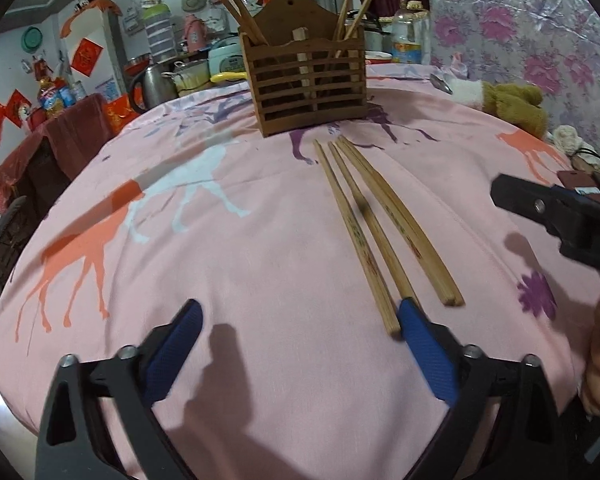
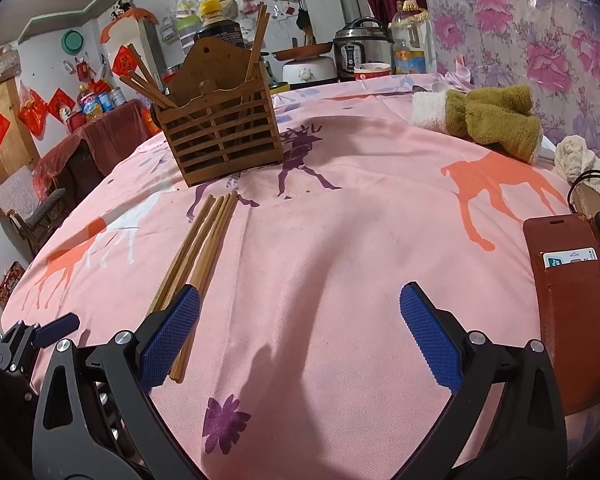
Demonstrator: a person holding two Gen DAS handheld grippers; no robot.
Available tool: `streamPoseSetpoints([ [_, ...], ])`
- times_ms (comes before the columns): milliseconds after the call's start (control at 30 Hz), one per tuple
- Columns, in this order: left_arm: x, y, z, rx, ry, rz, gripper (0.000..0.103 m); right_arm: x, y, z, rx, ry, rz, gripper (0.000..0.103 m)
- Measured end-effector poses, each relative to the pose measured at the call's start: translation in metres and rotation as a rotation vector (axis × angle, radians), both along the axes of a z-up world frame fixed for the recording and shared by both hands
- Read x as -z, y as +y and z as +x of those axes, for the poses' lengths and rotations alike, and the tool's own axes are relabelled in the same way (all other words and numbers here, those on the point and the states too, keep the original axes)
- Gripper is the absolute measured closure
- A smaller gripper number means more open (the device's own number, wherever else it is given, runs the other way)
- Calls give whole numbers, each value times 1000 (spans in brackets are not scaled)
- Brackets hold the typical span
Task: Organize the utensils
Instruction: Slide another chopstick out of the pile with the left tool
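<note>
Left tongs [image 1: 300, 314] wide, empty, beside chopsticks [image 1: 364, 228]

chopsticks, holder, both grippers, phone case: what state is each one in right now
loose chopsticks: lying flat on the cloth, ungripped
wooden holder: upright, chopsticks standing in both sides
left gripper: open, empty
right gripper: open, empty
brown phone case: flipped open, card showing
</note>
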State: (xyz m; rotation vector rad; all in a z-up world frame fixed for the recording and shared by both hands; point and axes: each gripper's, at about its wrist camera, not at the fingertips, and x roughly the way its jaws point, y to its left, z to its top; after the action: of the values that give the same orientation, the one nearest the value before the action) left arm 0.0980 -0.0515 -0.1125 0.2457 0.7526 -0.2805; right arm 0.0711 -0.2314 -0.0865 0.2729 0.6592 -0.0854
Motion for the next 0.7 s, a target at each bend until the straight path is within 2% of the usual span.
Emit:
streamPoseSetpoints([
  [33,-1,-1,1,10,4,-11,26,0,0,0,0,0,0,7],
  [100,-2,-2,0,21,3,-19,48,0,0,0,0,1,1,7],
  [133,-2,-3,-1,31,0,-20,53,1,0,1,-1,3,3,7],
  [167,-2,-4,-3,41,-4,-20,66,1,0,1,-1,4,4,7],
  [200,-2,-5,-3,48,-4,-21,84,1,0,1,-1,6,5,7],
  [233,-2,-6,-3,50,-4,-15,95,2,-1,1,-1,8,7,7],
  [267,-2,-5,-3,39,-6,-12,96,2,-1,2,-1,10,10,7],
  [433,-3,29,4,-90,18,-55,97,3,-2,1,3,12,21,7],
  [567,-4,53,5,-136,30,-111,93,0,4,-1,-15,-10,-18,7],
  [633,-4,54,5,-139,26,-116,81,-2,9,-3,-35,-17,-49,7],
  [700,-4,55,3,-127,28,-133,43,-2,18,-5,-76,-20,-88,7],
])
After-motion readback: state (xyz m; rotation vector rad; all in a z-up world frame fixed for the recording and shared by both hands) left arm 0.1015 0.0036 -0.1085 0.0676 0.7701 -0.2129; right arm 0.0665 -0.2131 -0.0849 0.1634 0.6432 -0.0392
